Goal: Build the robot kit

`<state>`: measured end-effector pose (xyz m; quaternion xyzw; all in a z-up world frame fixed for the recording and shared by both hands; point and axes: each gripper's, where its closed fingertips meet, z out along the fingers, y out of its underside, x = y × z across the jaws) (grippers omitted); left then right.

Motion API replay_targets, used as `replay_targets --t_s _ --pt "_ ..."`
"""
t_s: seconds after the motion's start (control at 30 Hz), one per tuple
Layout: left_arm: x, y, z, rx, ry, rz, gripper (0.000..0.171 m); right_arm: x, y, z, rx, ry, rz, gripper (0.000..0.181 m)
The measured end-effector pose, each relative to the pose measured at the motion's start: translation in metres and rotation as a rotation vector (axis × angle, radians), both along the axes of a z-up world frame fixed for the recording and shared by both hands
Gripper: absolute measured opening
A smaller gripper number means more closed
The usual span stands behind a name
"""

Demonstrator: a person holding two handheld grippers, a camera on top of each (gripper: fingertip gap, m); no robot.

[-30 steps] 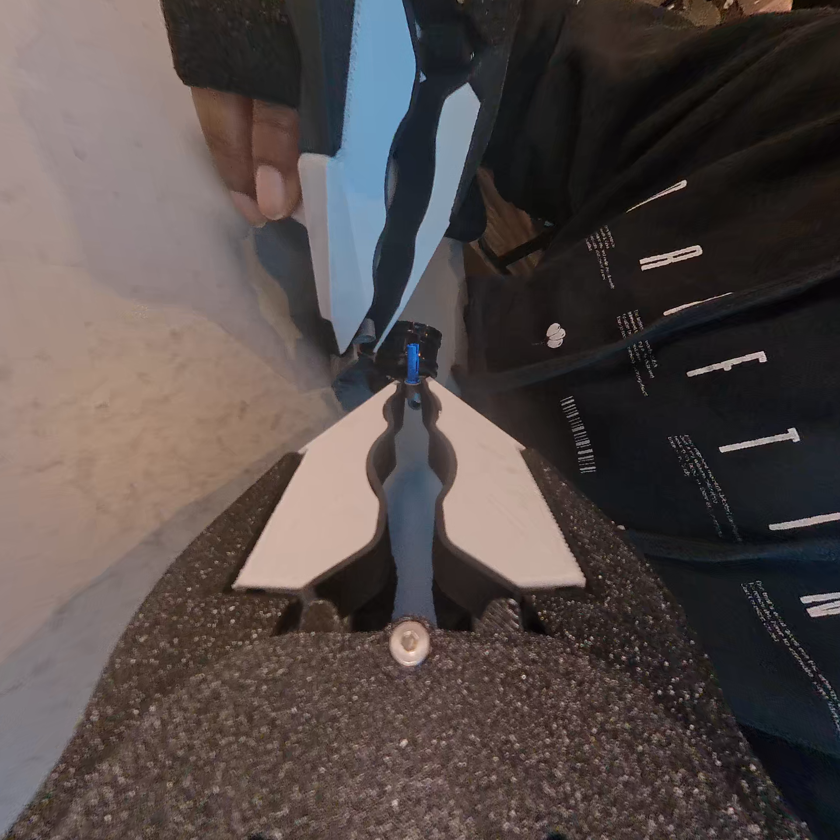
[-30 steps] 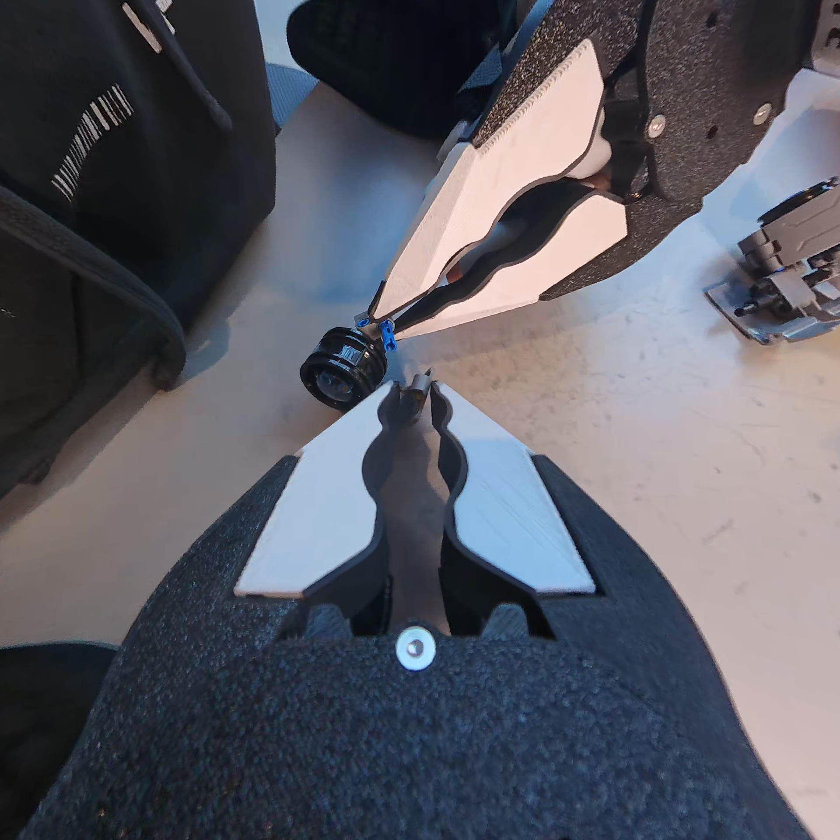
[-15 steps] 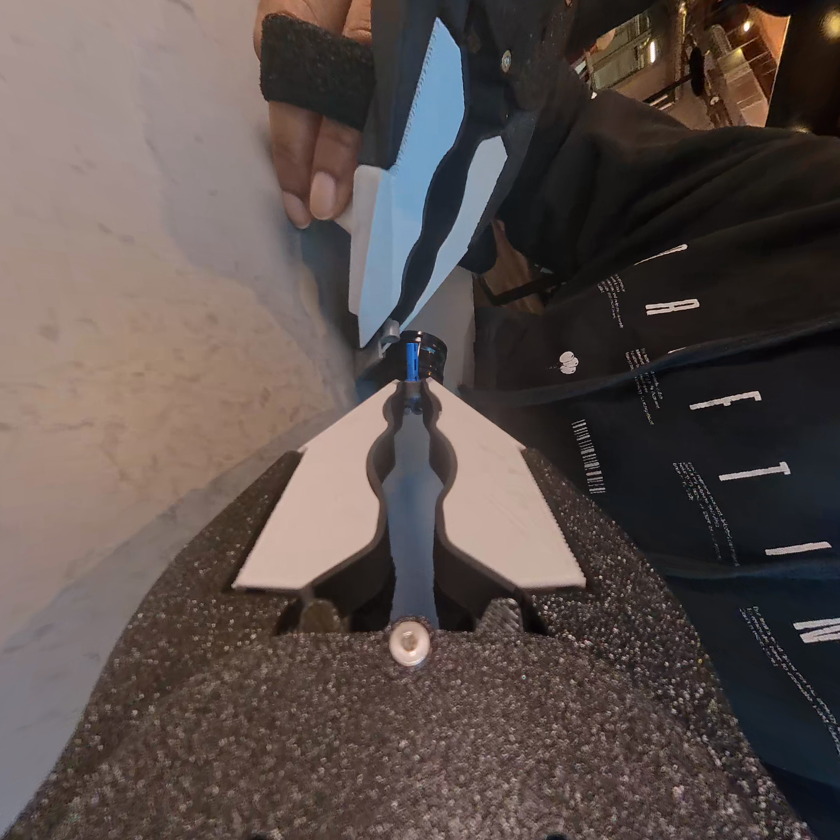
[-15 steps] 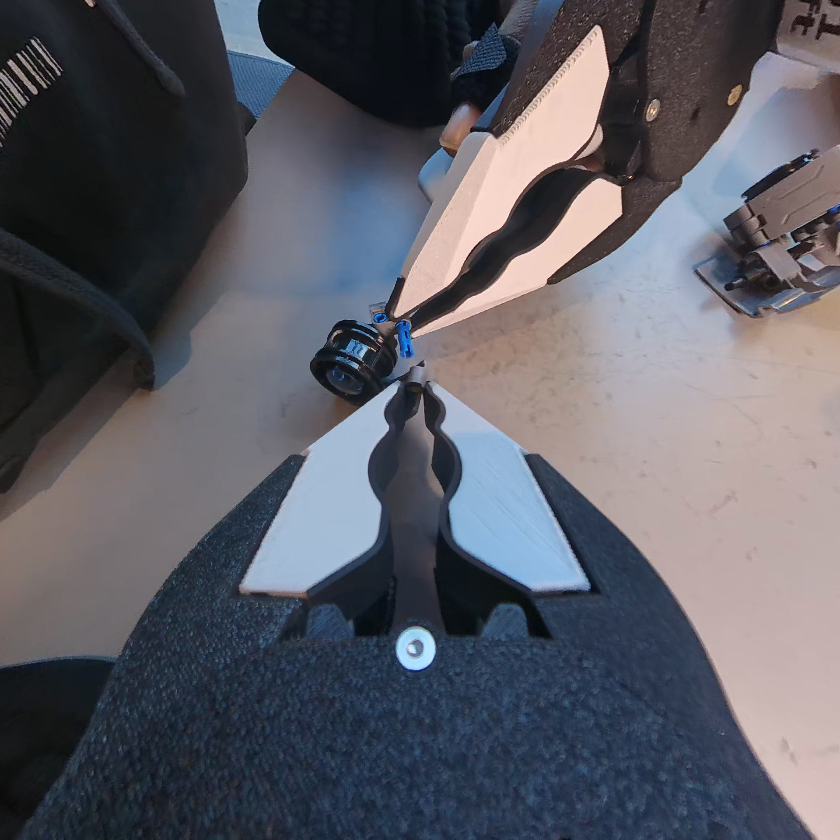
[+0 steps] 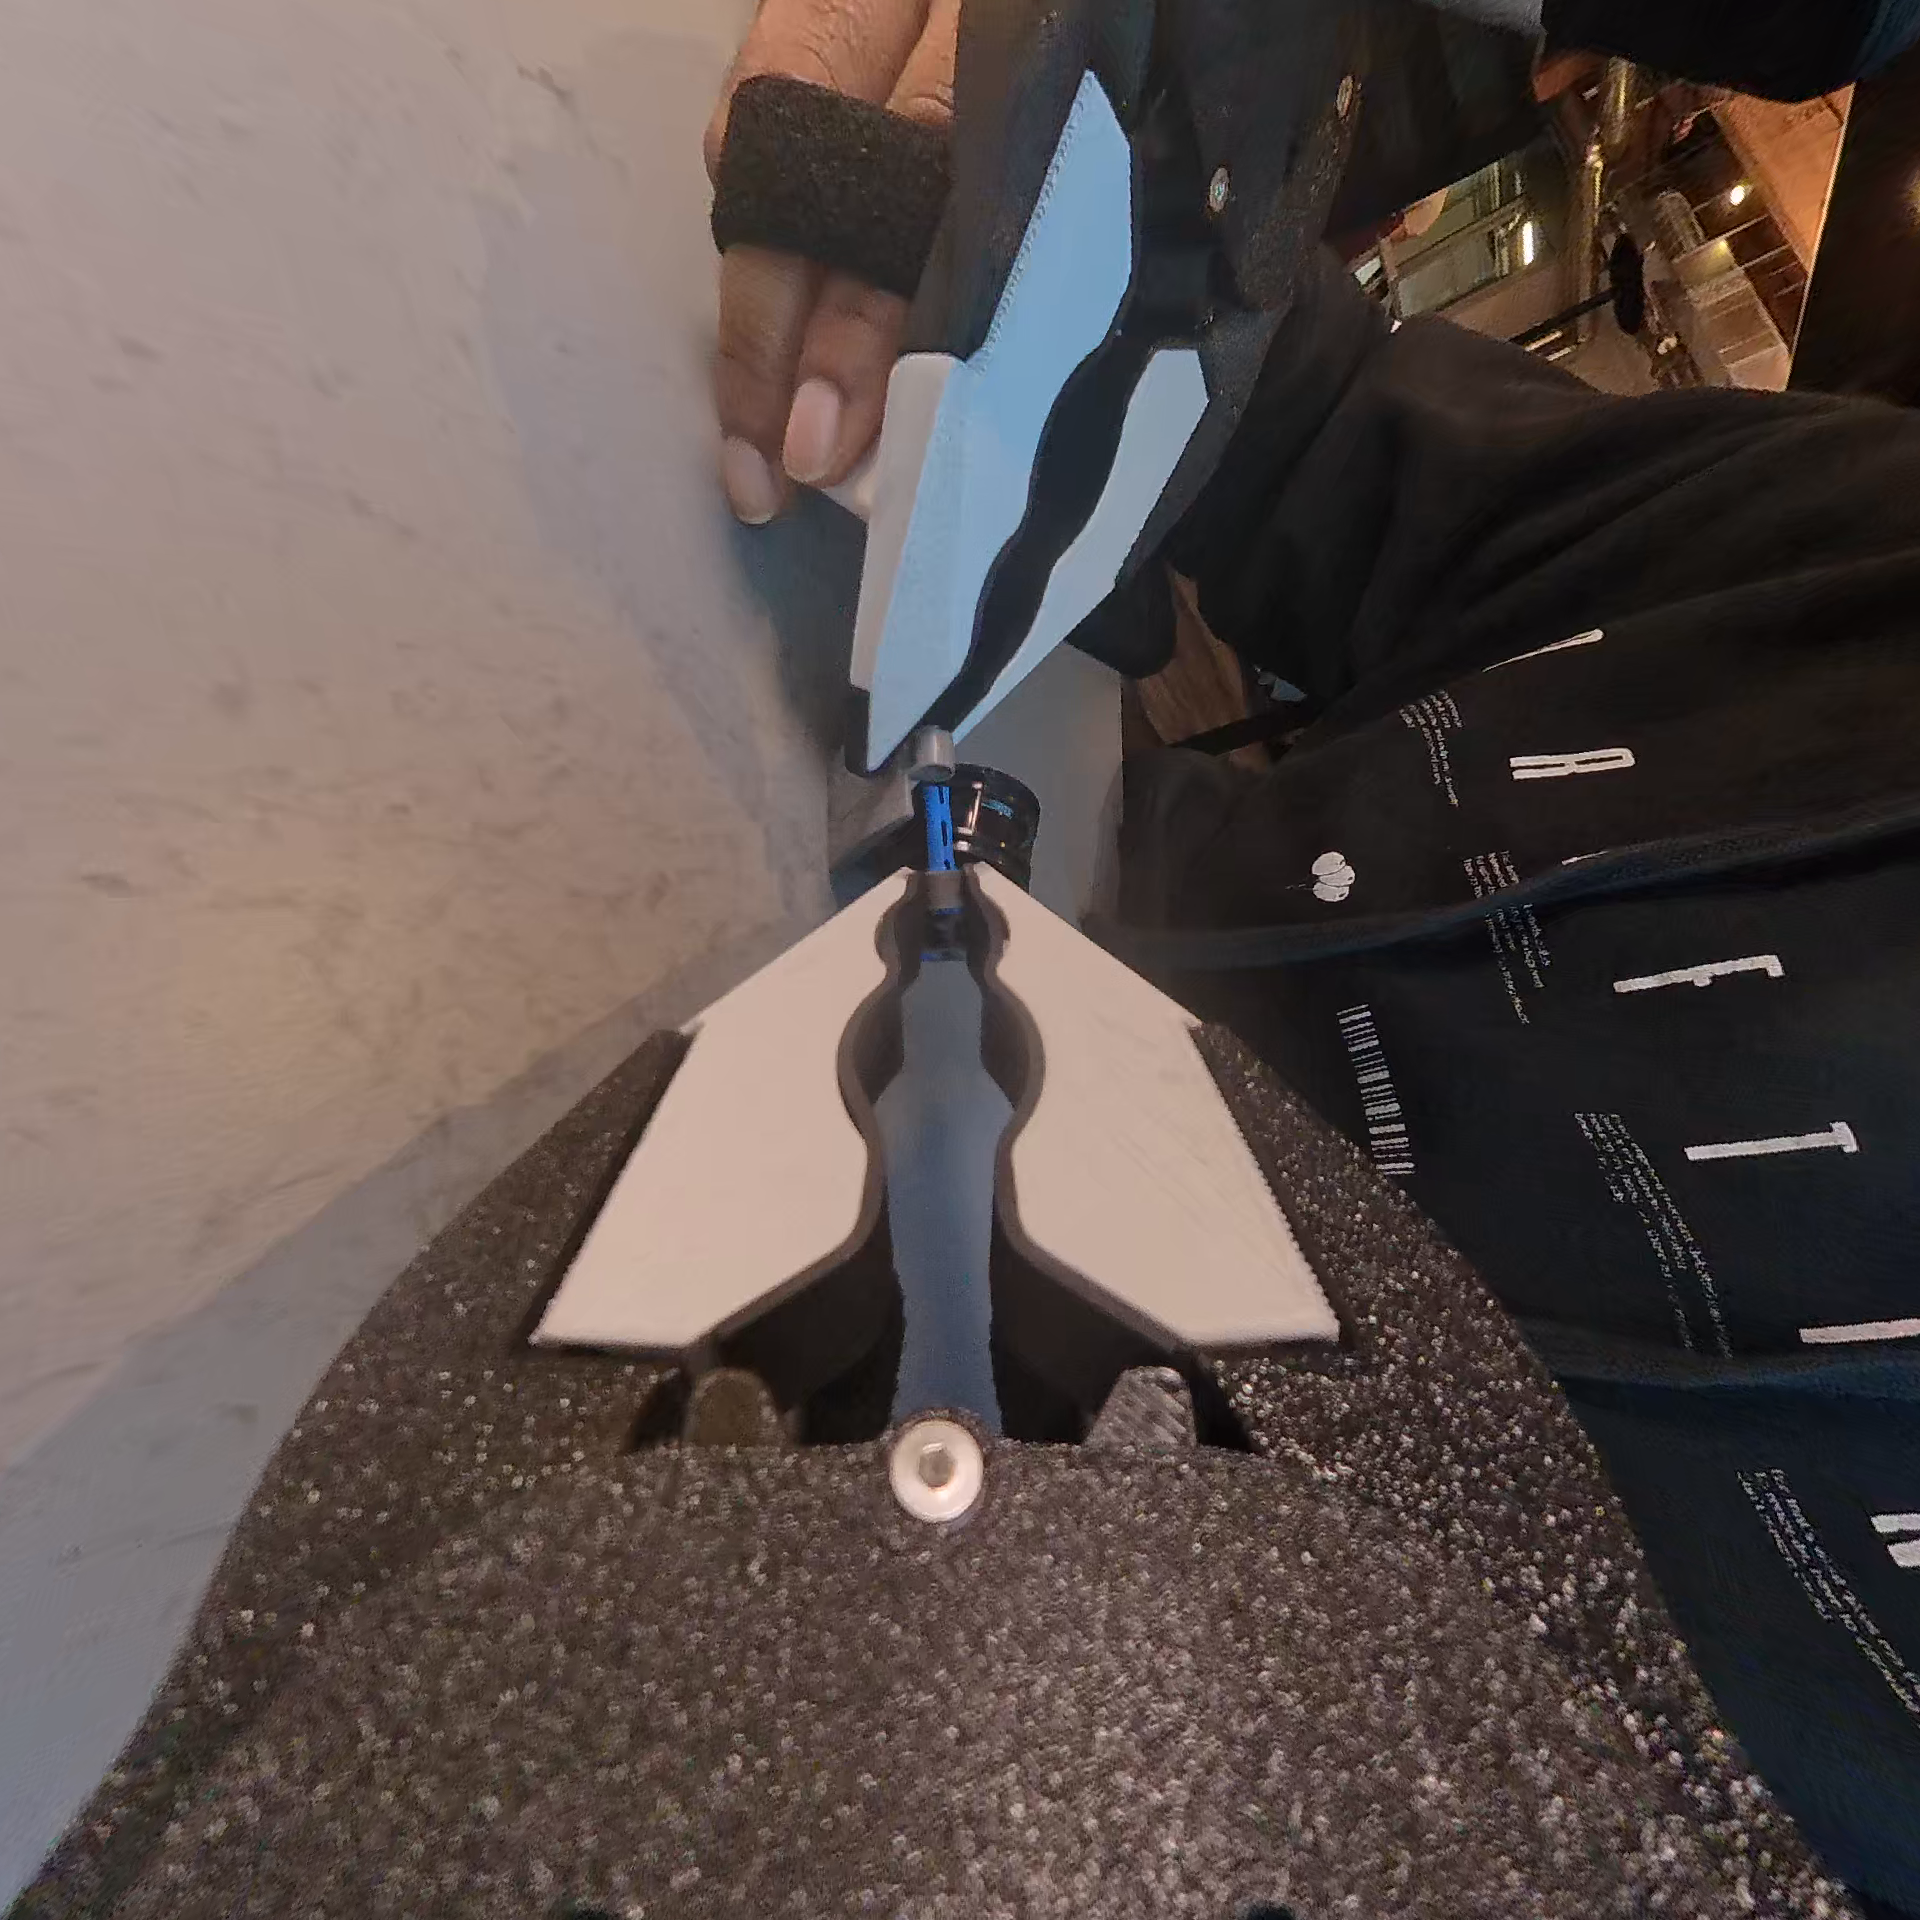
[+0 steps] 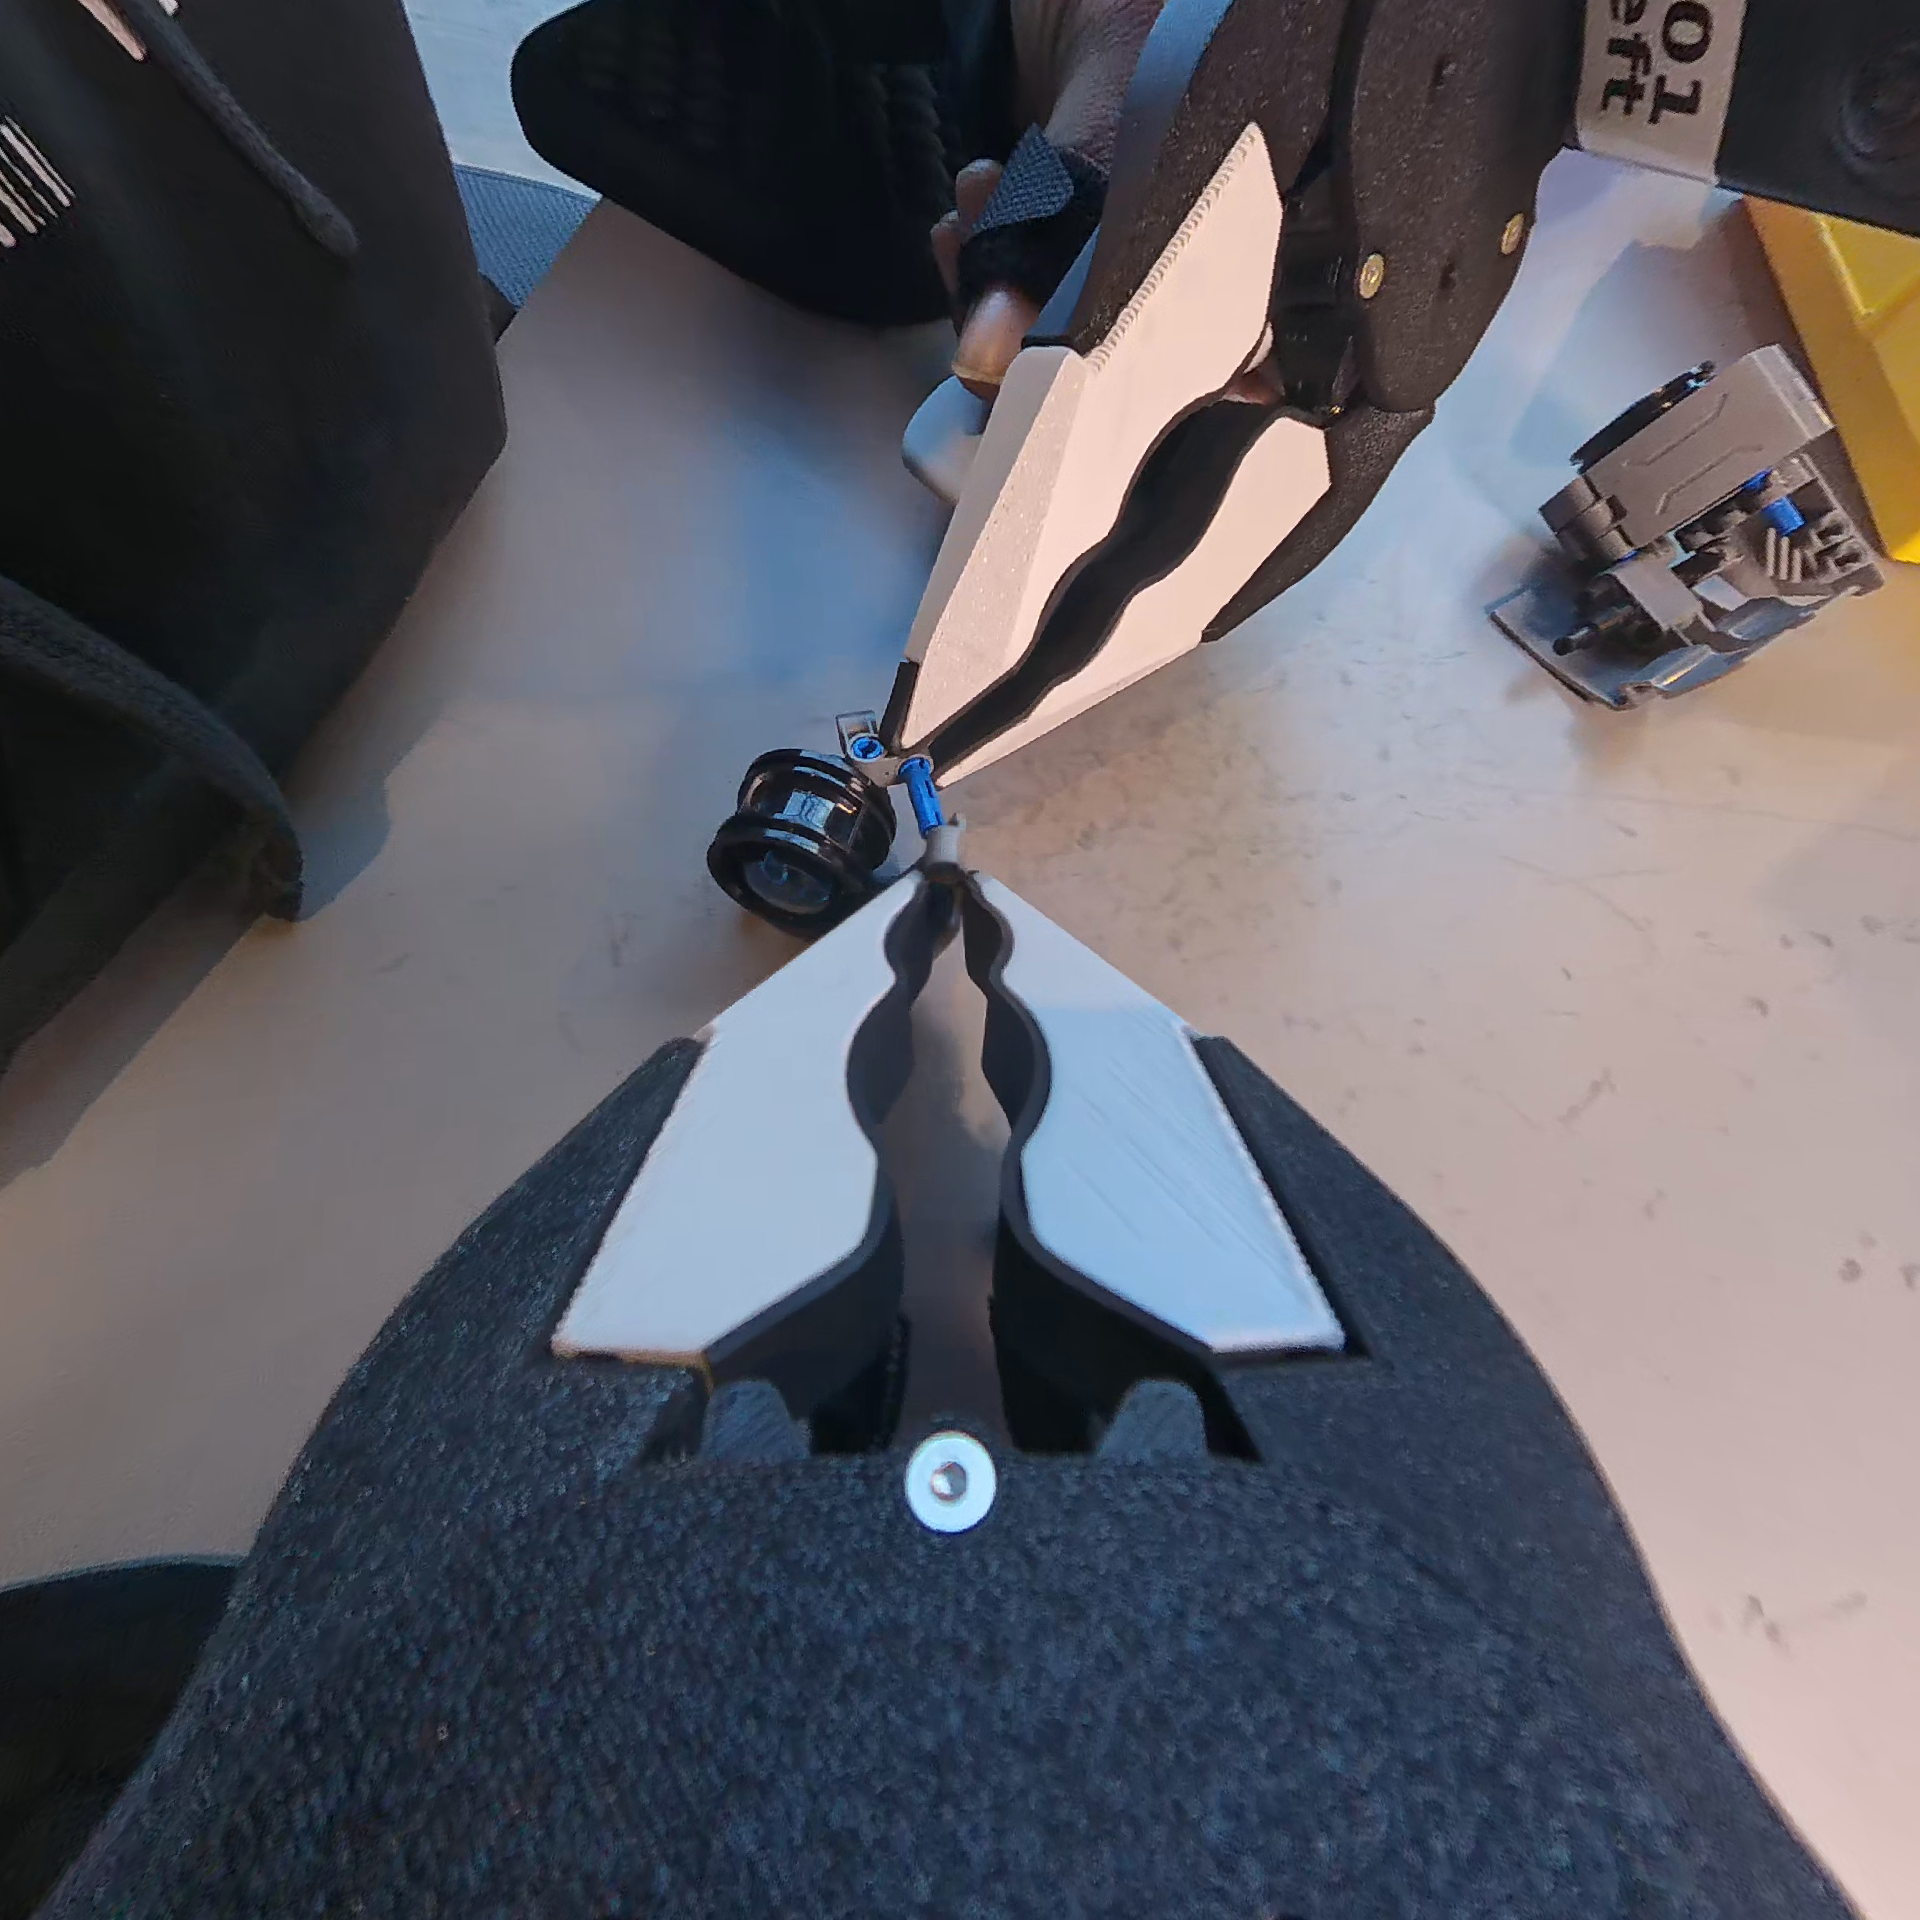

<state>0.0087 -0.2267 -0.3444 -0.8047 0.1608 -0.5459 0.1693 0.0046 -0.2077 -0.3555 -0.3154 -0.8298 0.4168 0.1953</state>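
Note:
In the left wrist view my left gripper (image 5: 940, 891) is shut on a small grey piece with a blue pin (image 5: 933, 821) that sticks out ahead. My right gripper (image 5: 923, 750) comes down from above, shut on a small grey connector (image 5: 932, 752) that meets the pin's far end. In the right wrist view my right gripper (image 6: 941, 883) holds the grey connector (image 6: 945, 840) against the blue pin (image 6: 920, 800), and my left gripper (image 6: 906, 750) reaches in from the upper right. A black wheel (image 6: 805, 847) sits just left of the tips. I cannot tell if it is attached.
A pale table (image 6: 1455, 935) lies under both grippers. A grey brick-built assembly (image 6: 1704, 540) and a yellow box (image 6: 1849, 270) stand at the far right. A person's black garment (image 6: 208, 416) fills the left edge. A hand (image 5: 800, 395) holds the right gripper. Both grippers' tips are close together, under 4 cm apart.
The two grippers have closed the gap between them. The blue pin and the grey connector were apart and now touch. Both grippers stay shut.

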Motion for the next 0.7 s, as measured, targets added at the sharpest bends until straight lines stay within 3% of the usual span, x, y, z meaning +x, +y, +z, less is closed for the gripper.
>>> replay_targets --t_s 0.33,0.7 --pt "0.0012 -0.0048 0.0005 -0.03 0.017 -0.058 0.005 0.003 -0.0066 0.0001 0.081 -0.001 0.07 0.003" --pt "-0.0001 -0.0079 0.0029 -0.081 0.084 -0.126 0.005 -0.0003 -0.0057 0.0024 0.28 -0.03 0.131 0.003"
